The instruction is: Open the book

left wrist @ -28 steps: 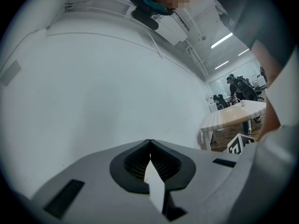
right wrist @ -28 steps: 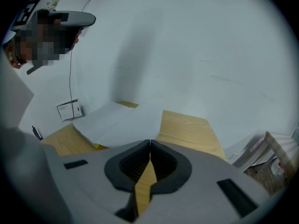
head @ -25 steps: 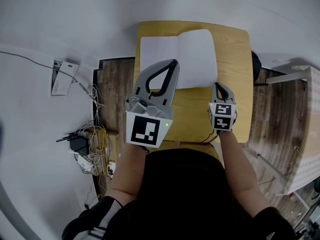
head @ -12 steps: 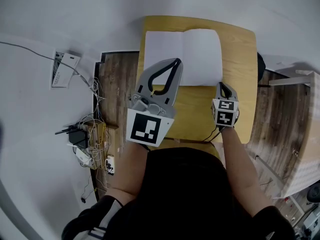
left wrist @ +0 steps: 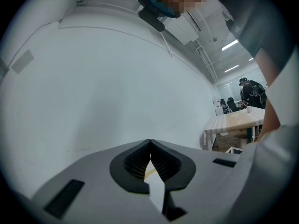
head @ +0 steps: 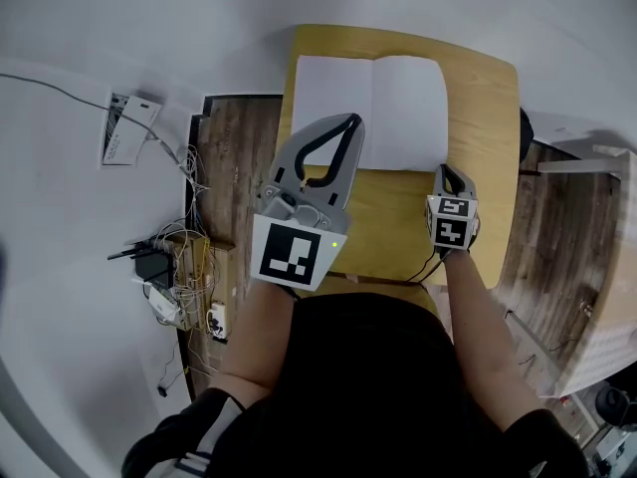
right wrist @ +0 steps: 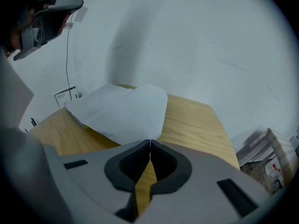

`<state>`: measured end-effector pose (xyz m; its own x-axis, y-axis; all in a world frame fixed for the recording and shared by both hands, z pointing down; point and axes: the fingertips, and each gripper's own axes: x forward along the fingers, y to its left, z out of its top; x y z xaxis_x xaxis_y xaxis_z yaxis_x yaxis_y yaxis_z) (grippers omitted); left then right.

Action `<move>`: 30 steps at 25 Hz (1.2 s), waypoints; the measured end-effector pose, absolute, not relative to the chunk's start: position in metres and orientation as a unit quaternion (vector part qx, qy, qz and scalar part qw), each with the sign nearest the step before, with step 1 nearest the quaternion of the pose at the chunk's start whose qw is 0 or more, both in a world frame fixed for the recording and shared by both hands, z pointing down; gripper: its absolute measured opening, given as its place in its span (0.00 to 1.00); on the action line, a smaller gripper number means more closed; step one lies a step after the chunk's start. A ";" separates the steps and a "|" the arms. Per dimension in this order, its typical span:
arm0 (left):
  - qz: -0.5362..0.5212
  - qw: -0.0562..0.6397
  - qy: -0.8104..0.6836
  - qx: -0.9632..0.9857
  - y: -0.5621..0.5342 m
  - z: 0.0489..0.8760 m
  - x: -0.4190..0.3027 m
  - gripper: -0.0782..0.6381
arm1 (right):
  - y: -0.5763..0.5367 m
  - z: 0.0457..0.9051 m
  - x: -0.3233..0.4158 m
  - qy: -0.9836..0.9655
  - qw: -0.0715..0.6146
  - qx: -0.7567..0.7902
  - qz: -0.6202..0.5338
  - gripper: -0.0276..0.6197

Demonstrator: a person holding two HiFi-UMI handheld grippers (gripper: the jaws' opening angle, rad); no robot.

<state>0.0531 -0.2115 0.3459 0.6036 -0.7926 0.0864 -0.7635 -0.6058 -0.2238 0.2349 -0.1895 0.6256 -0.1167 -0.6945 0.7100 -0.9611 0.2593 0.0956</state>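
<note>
Right gripper [head: 445,172] sank toward wooden table [head: 488,118]; left gripper [head: 348,123] faces white wall [left wrist: 117,78]; both jaws pressed together.

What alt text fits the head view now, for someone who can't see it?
Seen from above, an open book with white pages lies on a wooden table. Both grippers, fingers shut and empty, are at its near edge: the left gripper raised in front, the right gripper by its near right corner.

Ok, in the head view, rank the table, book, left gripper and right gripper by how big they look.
1. table
2. book
3. left gripper, though it is held nearer the camera, which enlarges it
4. right gripper
</note>
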 end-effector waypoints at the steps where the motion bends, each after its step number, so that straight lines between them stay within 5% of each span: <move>1: -0.089 0.081 0.437 -0.891 -0.212 0.347 0.052 0.12 | -0.190 0.627 0.234 -0.720 0.336 0.574 0.200 0.09; 23: -0.097 0.078 0.434 -0.892 -0.211 0.358 0.042 0.12 | -0.184 0.647 0.235 -0.705 0.373 0.569 0.200 0.10; 26: -0.099 0.080 0.432 -0.893 -0.211 0.359 0.044 0.12 | -0.187 0.644 0.243 -0.697 0.374 0.582 0.187 0.23; 30: -0.099 0.079 0.429 -0.894 -0.211 0.360 0.046 0.12 | -0.187 0.644 0.249 -0.698 0.353 0.590 0.197 0.28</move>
<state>0.0455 -0.2107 0.3600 0.6116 -0.7836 0.1088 -0.7525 -0.6187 -0.2257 0.2488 -0.1872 0.6439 -0.0531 -0.6850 0.7266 -0.9641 0.2249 0.1415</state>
